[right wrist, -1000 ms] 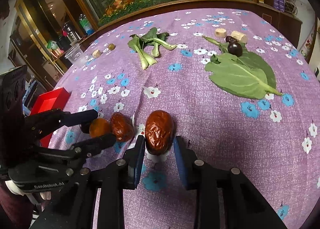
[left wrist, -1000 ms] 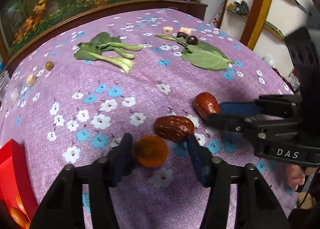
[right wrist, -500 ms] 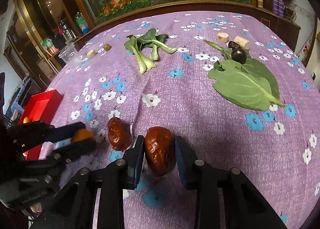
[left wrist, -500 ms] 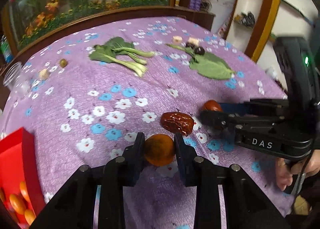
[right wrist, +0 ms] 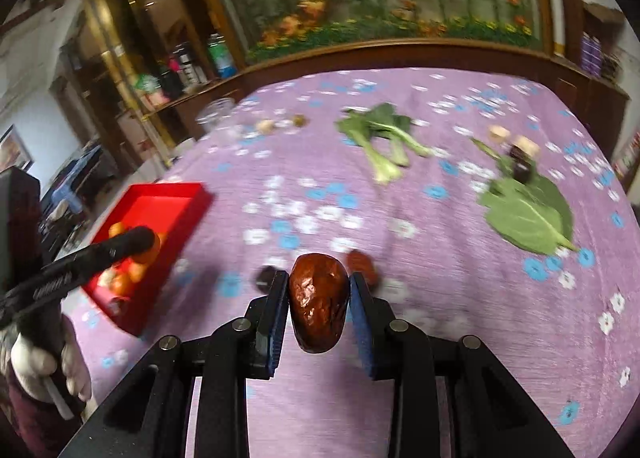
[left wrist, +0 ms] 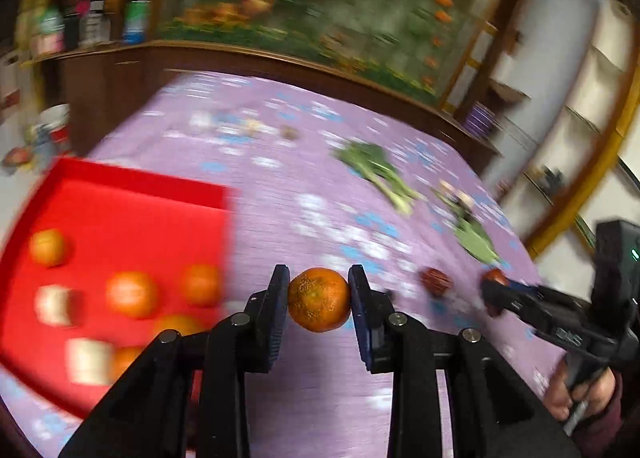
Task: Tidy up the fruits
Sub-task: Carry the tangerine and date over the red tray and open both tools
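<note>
Now both fruits are off the cloth, while half a second ago they were still lying on it. My left gripper [left wrist: 319,300] is clenched on the small round orange mandarin [left wrist: 319,299] and holds it in the air, and my view has turned toward the shallow red plastic tray [left wrist: 132,174]. The tray's near right edge is now just left of my fingers; before, I saw only its corner. Inside the tray lie several orange fruits [left wrist: 131,294] and two pale pieces, all blurred.

My right gripper [right wrist: 319,304] is clamped on the wrinkled dark red jujube [right wrist: 318,300], lifted above the purple flowered tablecloth [right wrist: 460,298]. A second wrinkled jujube [right wrist: 362,264] remains on the cloth just behind my right finger, and a small dark thing beside my left finger is too blurred to name.

Between my right gripper and the tray [right wrist: 188,202] the cloth is bare, except that my left gripper [right wrist: 136,242] hangs over the tray's near end. The green bok choy [right wrist: 384,142] and the broad green leaf [right wrist: 524,214] lie well apart, toward the far edge of the table.
</note>
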A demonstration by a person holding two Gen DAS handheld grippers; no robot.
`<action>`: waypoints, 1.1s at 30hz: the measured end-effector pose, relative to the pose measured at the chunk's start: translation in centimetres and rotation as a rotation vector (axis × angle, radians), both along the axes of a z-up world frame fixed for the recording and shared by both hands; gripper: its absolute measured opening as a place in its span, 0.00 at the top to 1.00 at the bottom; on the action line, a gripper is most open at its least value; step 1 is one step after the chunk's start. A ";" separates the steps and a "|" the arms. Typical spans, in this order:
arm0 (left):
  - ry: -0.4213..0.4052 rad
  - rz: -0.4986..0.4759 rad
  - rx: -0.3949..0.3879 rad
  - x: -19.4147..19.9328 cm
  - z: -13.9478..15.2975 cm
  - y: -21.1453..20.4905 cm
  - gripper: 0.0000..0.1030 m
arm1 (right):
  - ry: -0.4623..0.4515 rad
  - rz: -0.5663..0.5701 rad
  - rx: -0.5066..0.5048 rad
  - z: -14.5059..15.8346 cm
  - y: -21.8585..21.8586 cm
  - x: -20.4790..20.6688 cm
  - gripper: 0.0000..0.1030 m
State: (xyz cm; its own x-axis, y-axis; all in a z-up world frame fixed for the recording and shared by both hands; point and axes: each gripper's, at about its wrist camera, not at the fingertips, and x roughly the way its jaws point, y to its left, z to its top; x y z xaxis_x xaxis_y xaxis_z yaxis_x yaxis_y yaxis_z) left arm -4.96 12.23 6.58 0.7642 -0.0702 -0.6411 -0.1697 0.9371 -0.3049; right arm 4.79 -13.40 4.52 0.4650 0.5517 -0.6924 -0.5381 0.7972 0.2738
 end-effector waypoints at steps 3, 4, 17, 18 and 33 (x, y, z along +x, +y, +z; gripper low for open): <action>-0.007 0.114 0.029 -2.2 0.6 3.5 0.72 | 0.006 0.070 0.012 0.8 3.0 -0.8 0.68; -0.007 0.143 0.038 -2.8 0.7 4.5 0.72 | 0.011 0.086 0.015 0.9 3.8 -0.9 0.68; 0.034 0.375 0.010 -7.8 -2.3 13.7 0.72 | 0.096 0.341 -0.006 0.3 19.9 -3.1 0.68; 0.035 0.376 0.007 -7.9 -2.5 14.0 0.72 | 0.097 0.347 -0.011 0.1 20.9 -3.1 0.68; 0.046 0.355 -0.023 -7.6 -4.0 15.5 0.69 | 0.106 0.353 -0.133 -3.7 31.2 0.3 0.68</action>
State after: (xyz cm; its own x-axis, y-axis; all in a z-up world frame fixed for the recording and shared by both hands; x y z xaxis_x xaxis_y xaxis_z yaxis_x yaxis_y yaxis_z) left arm -12.52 27.70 2.57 0.7142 0.1792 -0.6766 -0.4971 0.8104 -0.3101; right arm 5.07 17.78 0.81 0.1849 0.5674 -0.8025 -0.7597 0.6005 0.2496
